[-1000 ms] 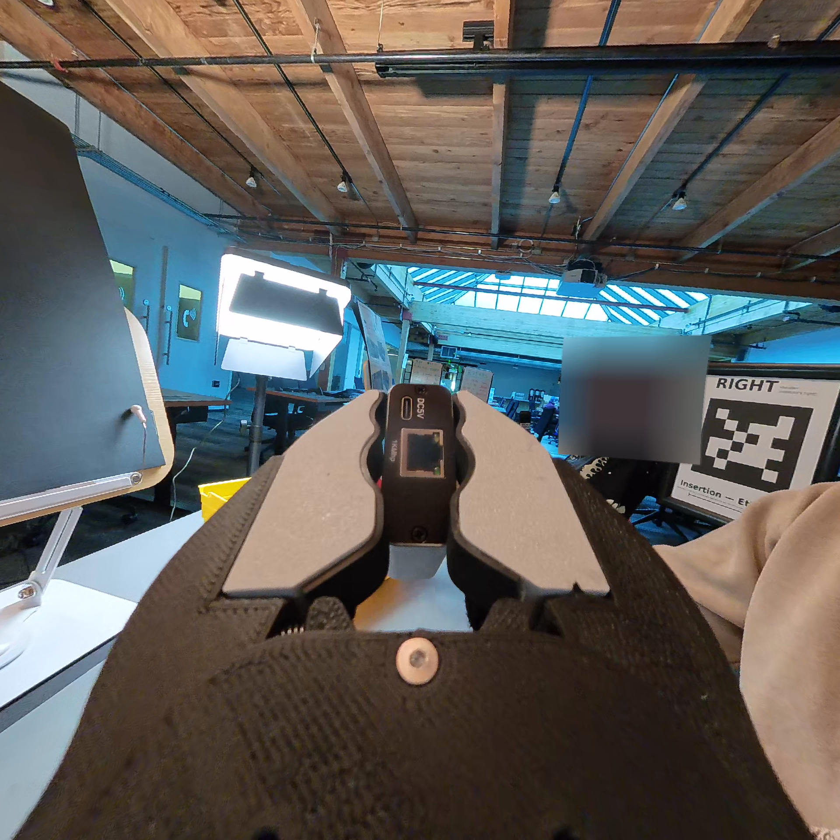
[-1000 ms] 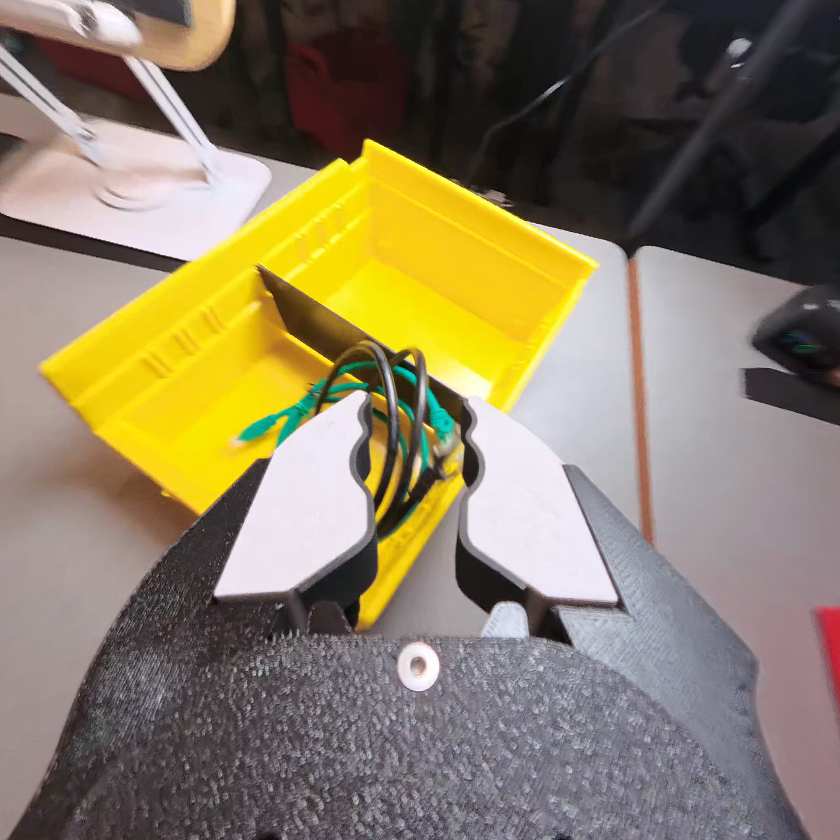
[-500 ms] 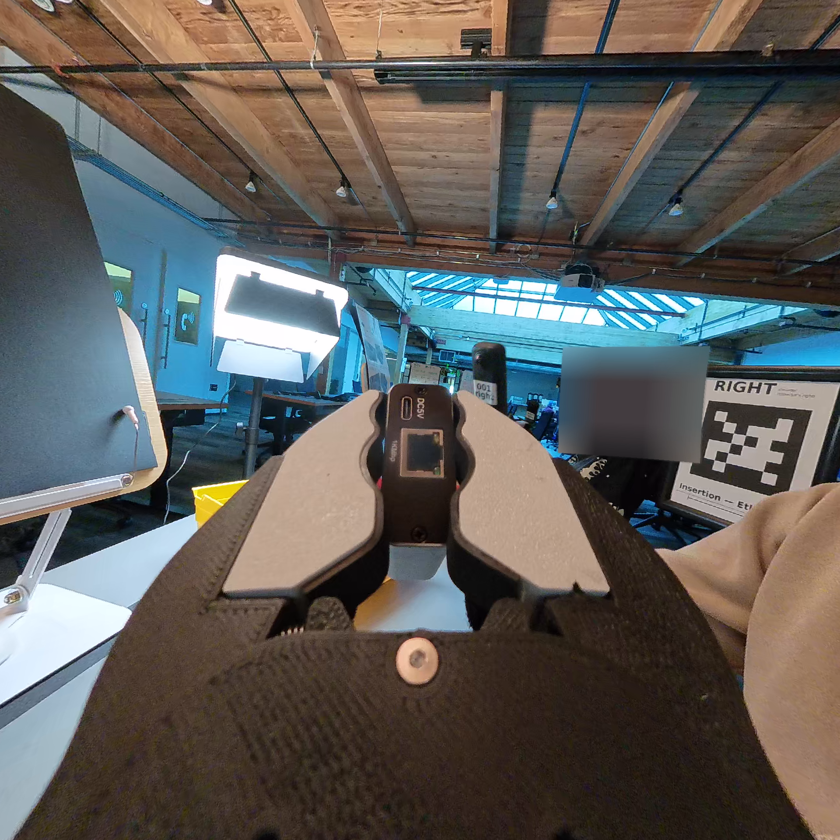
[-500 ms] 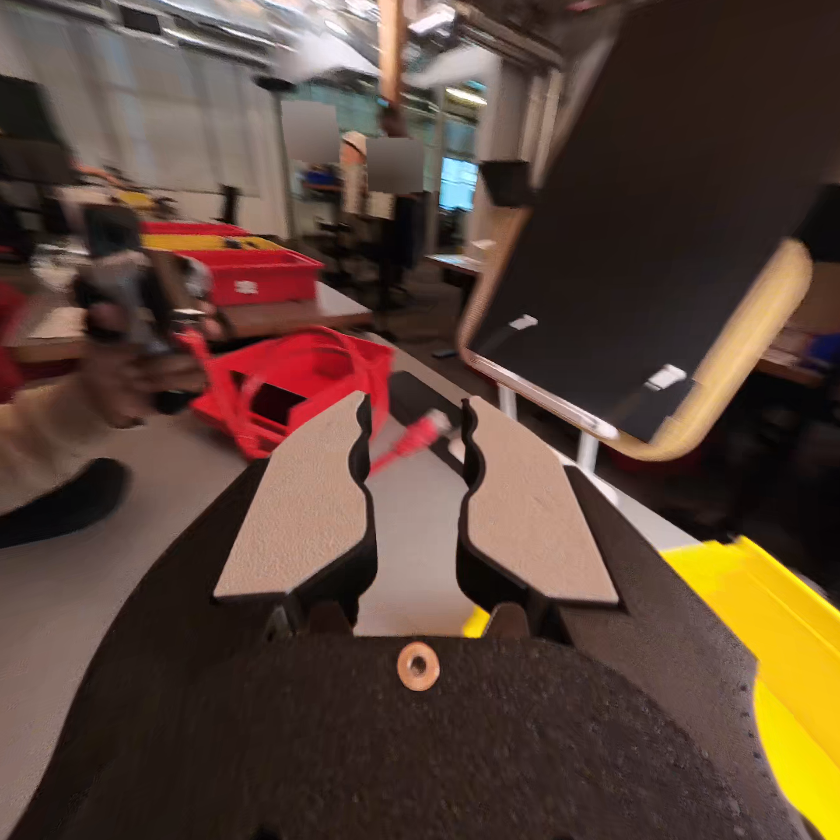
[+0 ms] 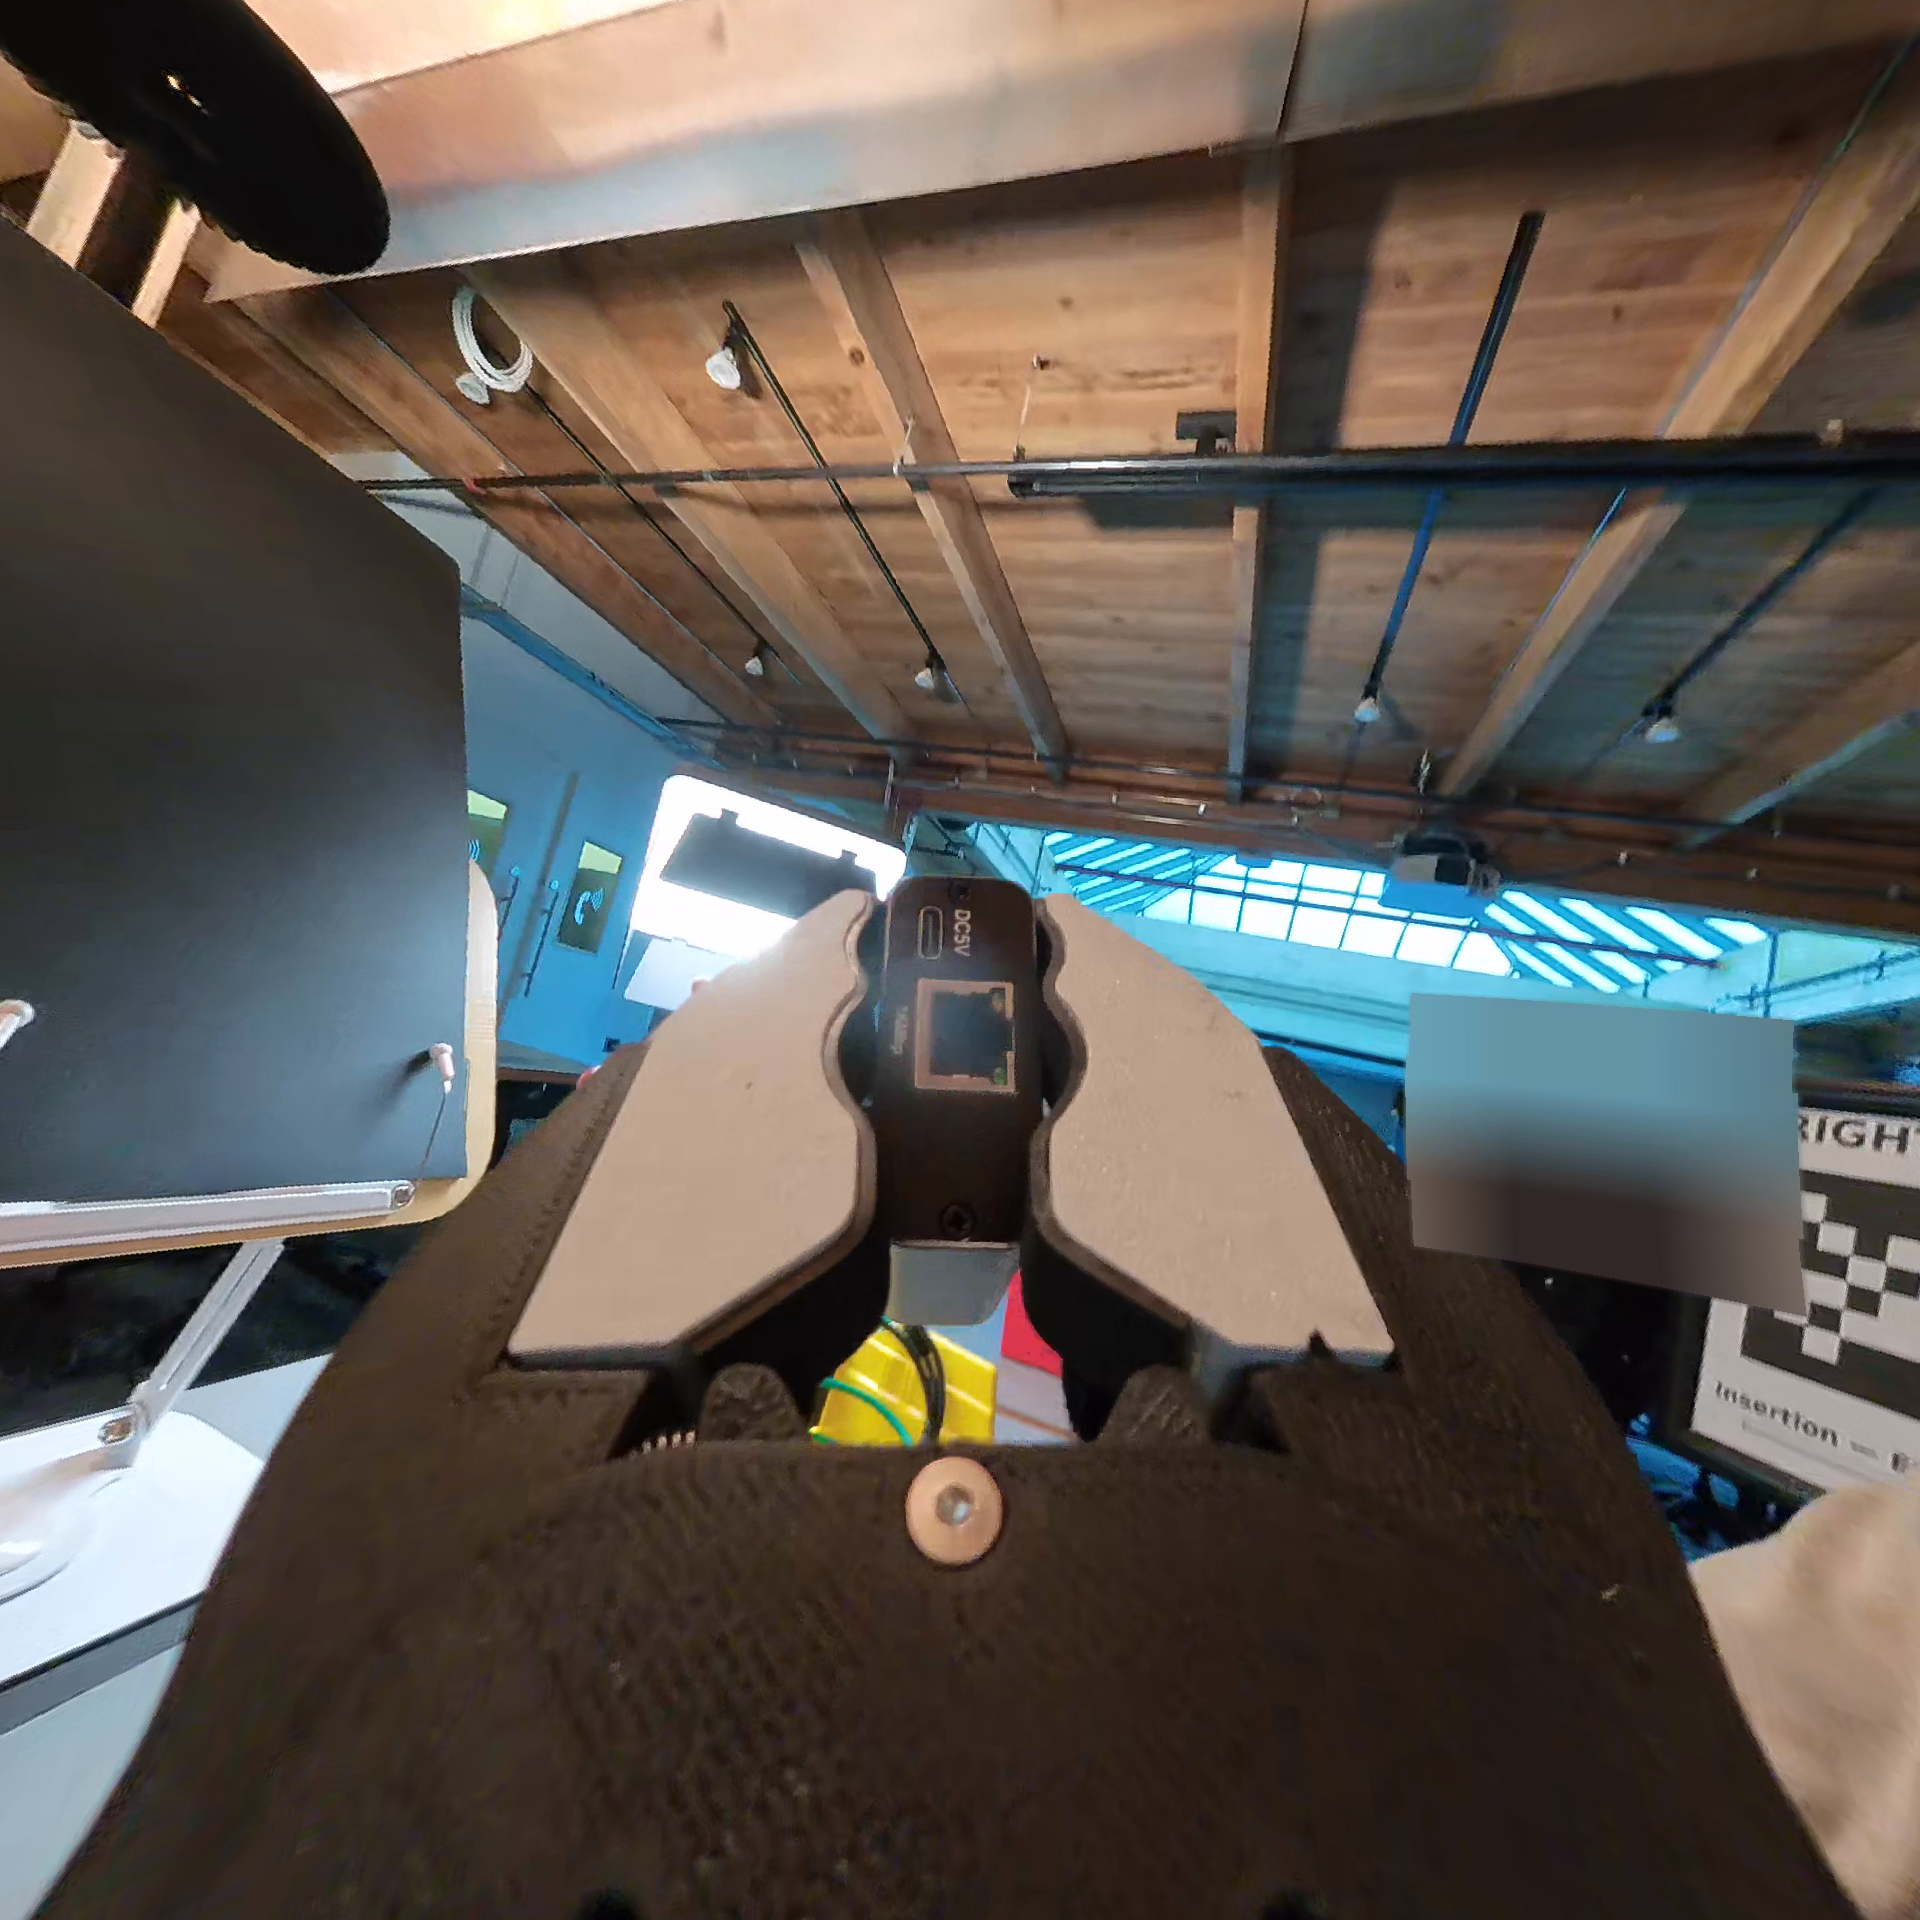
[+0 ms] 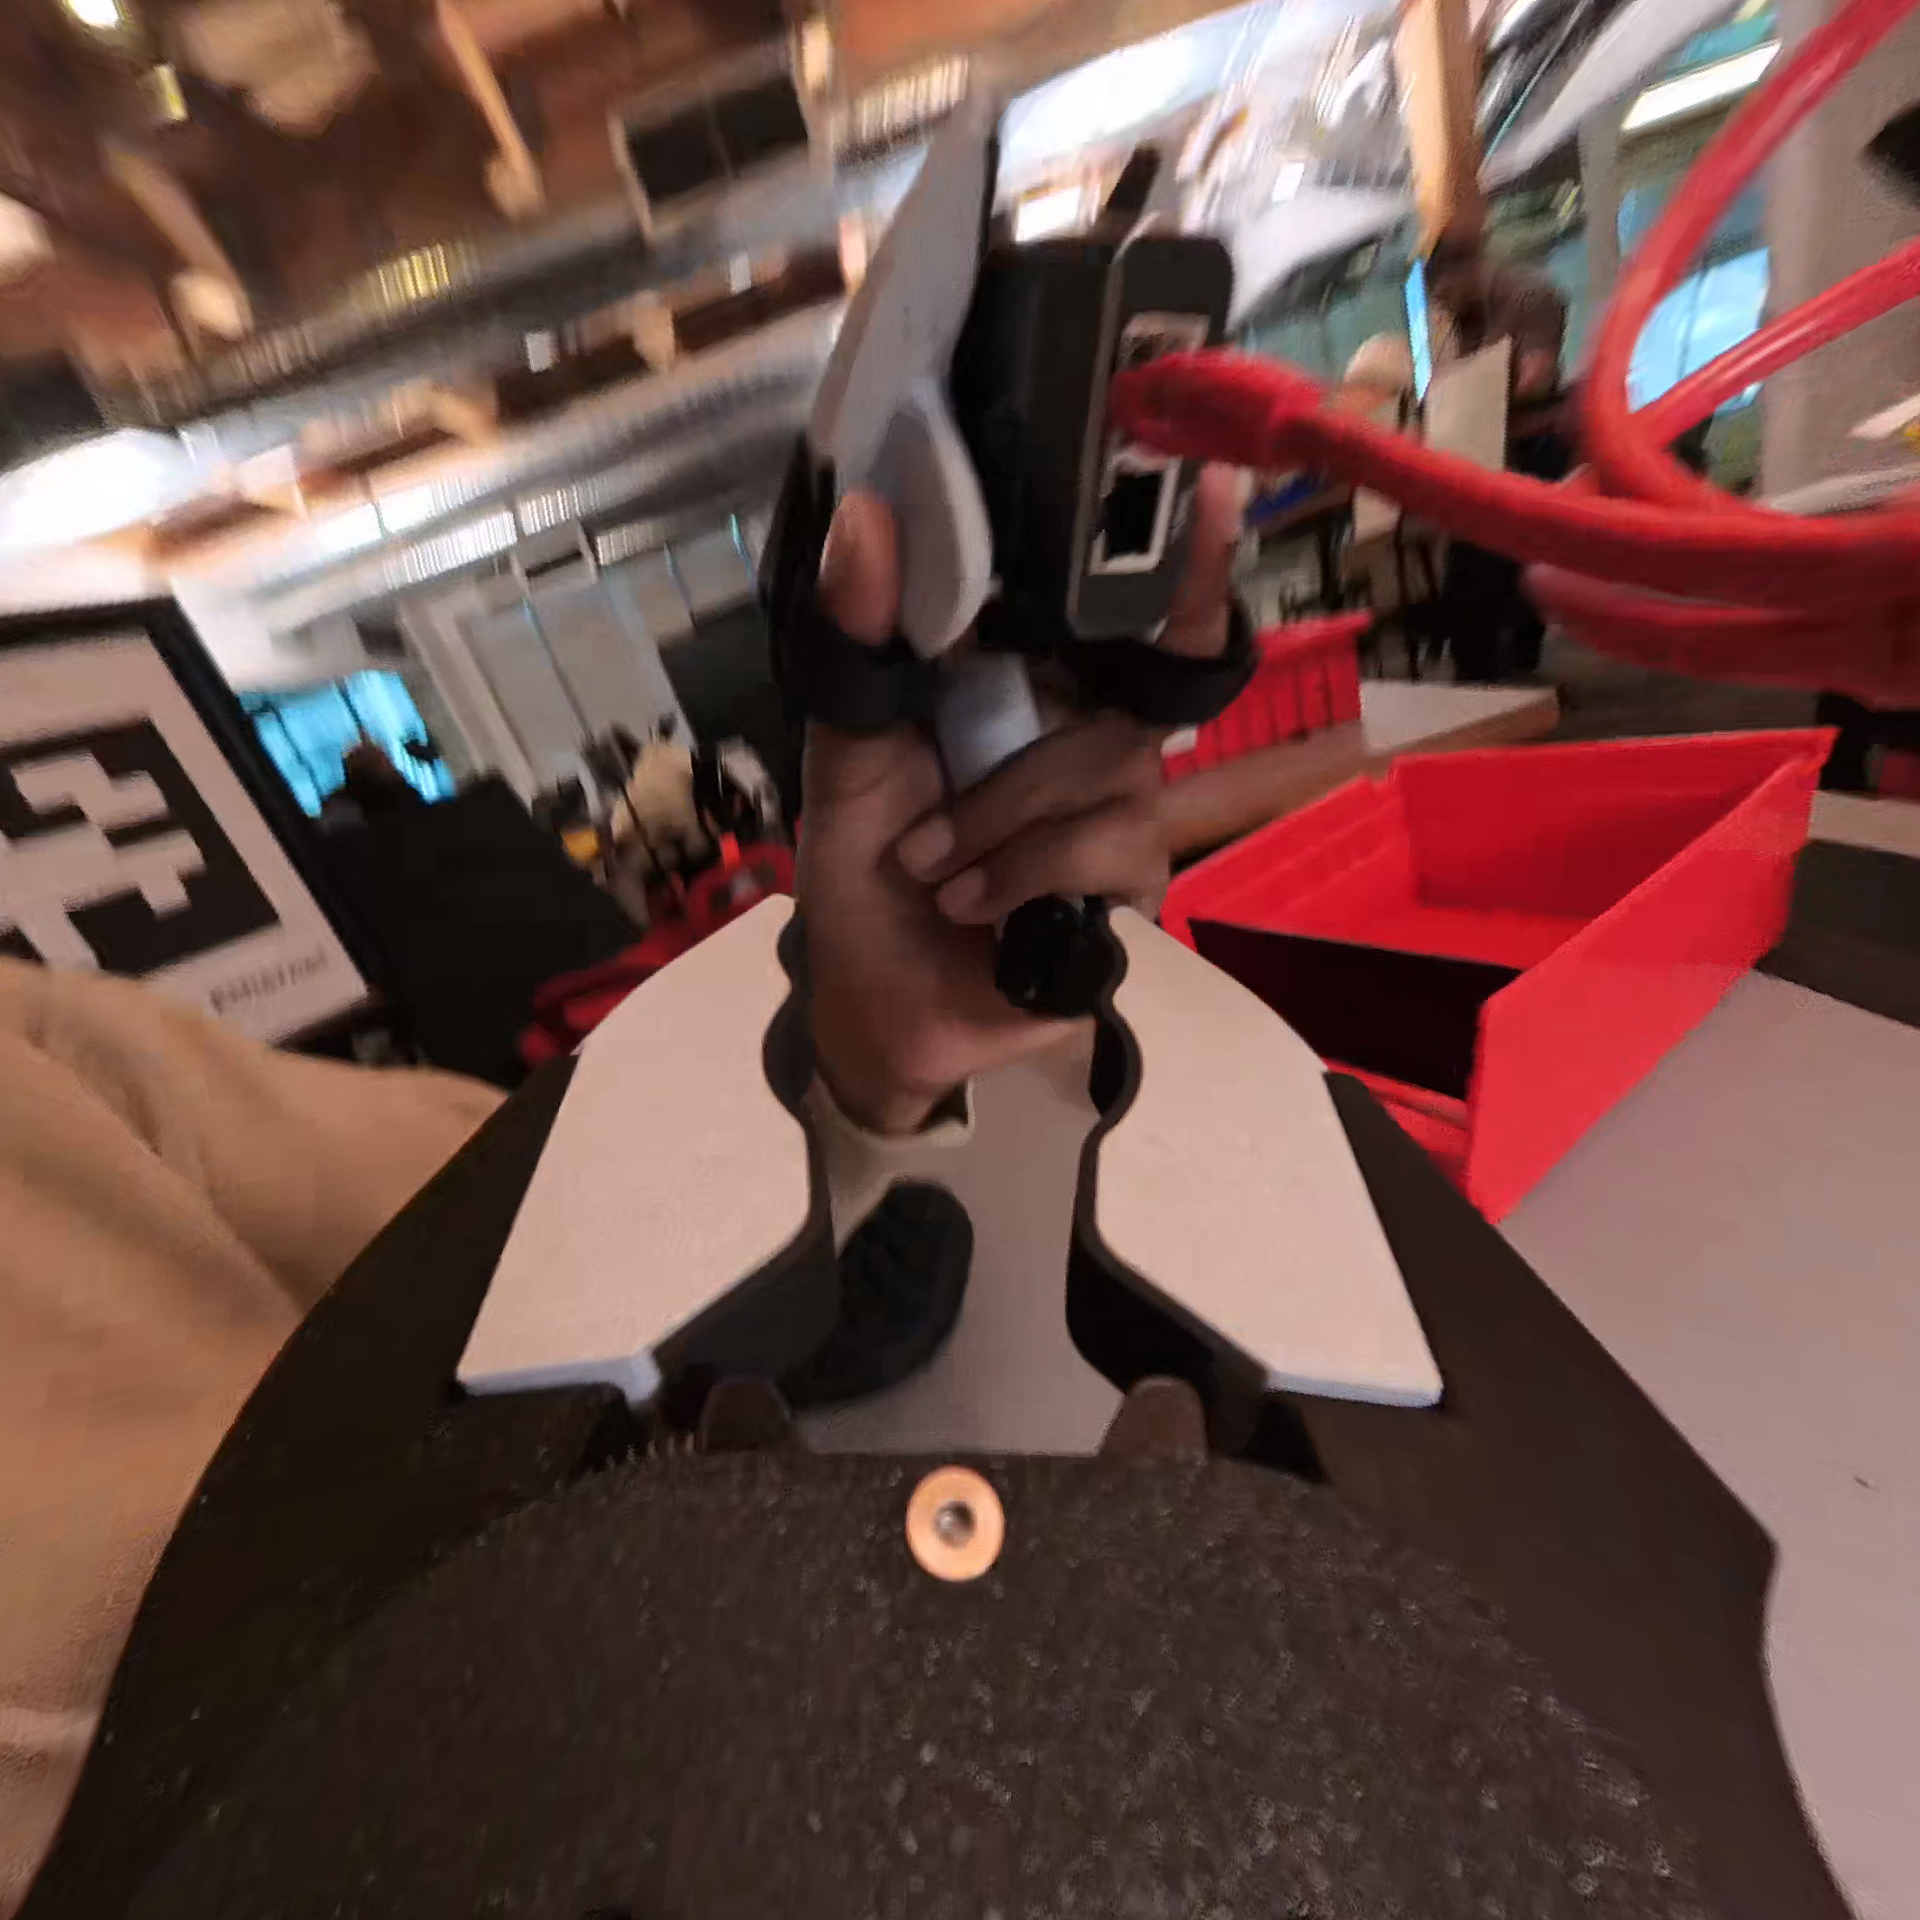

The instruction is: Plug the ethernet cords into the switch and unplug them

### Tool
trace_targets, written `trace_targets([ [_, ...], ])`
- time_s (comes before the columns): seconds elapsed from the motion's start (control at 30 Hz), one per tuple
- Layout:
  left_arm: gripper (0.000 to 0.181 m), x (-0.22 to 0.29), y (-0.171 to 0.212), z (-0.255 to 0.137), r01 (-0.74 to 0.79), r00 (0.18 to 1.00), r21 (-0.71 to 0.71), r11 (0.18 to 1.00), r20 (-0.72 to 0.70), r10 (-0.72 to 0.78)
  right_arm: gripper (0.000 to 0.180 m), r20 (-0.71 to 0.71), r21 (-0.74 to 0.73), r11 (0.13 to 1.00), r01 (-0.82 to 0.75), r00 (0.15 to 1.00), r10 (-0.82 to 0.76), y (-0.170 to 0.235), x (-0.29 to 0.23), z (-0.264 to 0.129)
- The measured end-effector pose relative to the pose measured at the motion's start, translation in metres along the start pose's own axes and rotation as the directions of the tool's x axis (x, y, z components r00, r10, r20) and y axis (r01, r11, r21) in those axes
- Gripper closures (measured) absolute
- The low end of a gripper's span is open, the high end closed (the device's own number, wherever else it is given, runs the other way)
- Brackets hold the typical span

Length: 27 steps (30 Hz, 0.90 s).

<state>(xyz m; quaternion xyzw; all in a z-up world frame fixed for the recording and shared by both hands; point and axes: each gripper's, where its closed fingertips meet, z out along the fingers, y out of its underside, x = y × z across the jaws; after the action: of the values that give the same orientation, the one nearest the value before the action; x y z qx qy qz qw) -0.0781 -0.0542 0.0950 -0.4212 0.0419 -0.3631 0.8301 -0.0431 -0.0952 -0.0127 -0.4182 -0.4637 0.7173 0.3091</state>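
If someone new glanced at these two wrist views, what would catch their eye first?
Probably the small black switch clamped between the left gripper fingers and held up toward the wooden ceiling. In the right wrist view, a bright red ethernet cord runs to the switch's face, with a red bin on the table; the right gripper is open and empty.

Upward left view; right view leftward

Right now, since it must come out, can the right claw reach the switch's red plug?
Probably yes: right claw is open, empty; the red plug juts uncovered from the switch.
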Motion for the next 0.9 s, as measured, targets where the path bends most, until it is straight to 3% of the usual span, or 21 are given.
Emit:
trace_targets([
  [0.07, 0.155, 0.005, 0.003, 0.002, 0.035, 0.999, 0.015, 0.999, -0.018, -0.035, 0.128, -0.022, 0.136, 0.99, -0.027, 0.999, 0.03, -0.017, 0.003, -0.008],
  [0.27, 0.155, 0.025, 0.031, 0.01, 0.149, 0.986, 0.01, 0.989, -0.079, -0.147, 0.138, -0.034, 0.314, 0.948, -0.047, 0.998, 0.061, -0.061, 0.0, -0.031],
  [0.37, 0.155, 0.032, 0.033, 0.012, 0.17, 0.981, 0.026, 0.985, -0.095, -0.167, 0.148, -0.019, 0.326, 0.942, -0.085, 0.995, 0.097, -0.065, 0.001, -0.036],
  [0.63, 0.155, 0.039, 0.041, 0.014, 0.187, 0.977, 0.03, 0.982, -0.106, -0.183, 0.155, -0.002, 0.355, 0.925, -0.137, 0.989, 0.147, -0.068, 0.004, -0.039],
  [0.9, 0.155, 0.039, 0.05, 0.017, 0.213, 0.968, -0.024, 0.977, -0.129, -0.214, 0.162, 0.055, 0.264, 0.963, -0.059, 0.997, 0.046, -0.081, 0.002, -0.047],
])
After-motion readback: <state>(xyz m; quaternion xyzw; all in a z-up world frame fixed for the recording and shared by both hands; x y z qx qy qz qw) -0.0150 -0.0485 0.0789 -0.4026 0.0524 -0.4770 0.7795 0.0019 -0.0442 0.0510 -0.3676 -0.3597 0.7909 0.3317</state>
